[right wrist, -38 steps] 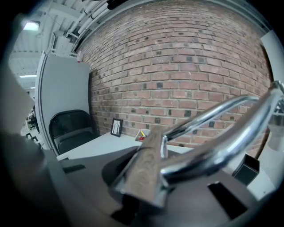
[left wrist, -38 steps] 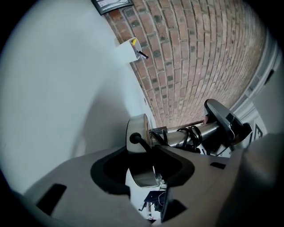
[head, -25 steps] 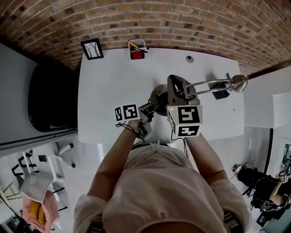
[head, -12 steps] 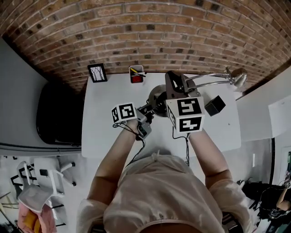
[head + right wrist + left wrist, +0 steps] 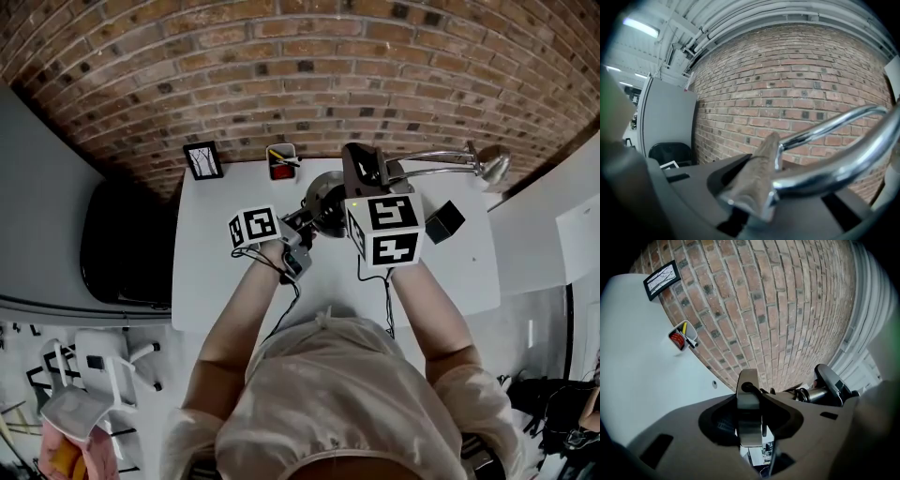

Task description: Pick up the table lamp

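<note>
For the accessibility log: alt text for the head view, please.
From above: a person grips a silver table lamp over a white table, right gripper shut on its arm, left gripper closing its jaws on it near the round base. A picture frame and pen cup stand by the brick wall.

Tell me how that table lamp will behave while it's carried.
The table lamp is probably bottom-heavy: its round base looks solid. Its long chrome arm looks slippery and may swing, with the head far out.
</note>
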Motion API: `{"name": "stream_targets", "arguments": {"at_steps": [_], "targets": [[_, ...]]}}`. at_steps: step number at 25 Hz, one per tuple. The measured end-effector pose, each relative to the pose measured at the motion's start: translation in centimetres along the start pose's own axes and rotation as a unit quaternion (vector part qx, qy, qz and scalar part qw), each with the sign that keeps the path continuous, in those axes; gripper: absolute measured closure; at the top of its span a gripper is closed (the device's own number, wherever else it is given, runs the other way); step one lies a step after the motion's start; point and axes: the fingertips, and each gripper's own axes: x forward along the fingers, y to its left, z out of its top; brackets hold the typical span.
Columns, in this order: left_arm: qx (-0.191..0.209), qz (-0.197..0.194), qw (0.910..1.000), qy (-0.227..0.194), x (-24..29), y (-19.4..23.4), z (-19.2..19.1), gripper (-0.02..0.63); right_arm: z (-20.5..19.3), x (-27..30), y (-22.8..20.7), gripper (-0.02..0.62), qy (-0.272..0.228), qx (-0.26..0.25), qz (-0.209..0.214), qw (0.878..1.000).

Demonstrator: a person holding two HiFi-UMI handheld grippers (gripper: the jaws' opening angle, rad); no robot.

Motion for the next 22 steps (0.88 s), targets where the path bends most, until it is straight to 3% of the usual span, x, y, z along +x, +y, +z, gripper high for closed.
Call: {"name": "stream_targets", "arguments": {"at_steps": [22], "targets": [[-0.026,0.003,0.9997,0.0,0.1,1.4,-1.6,0.462,-1.8,0.5,1.1,0.569,0.03,-0.023,0.033,0.999]]}}
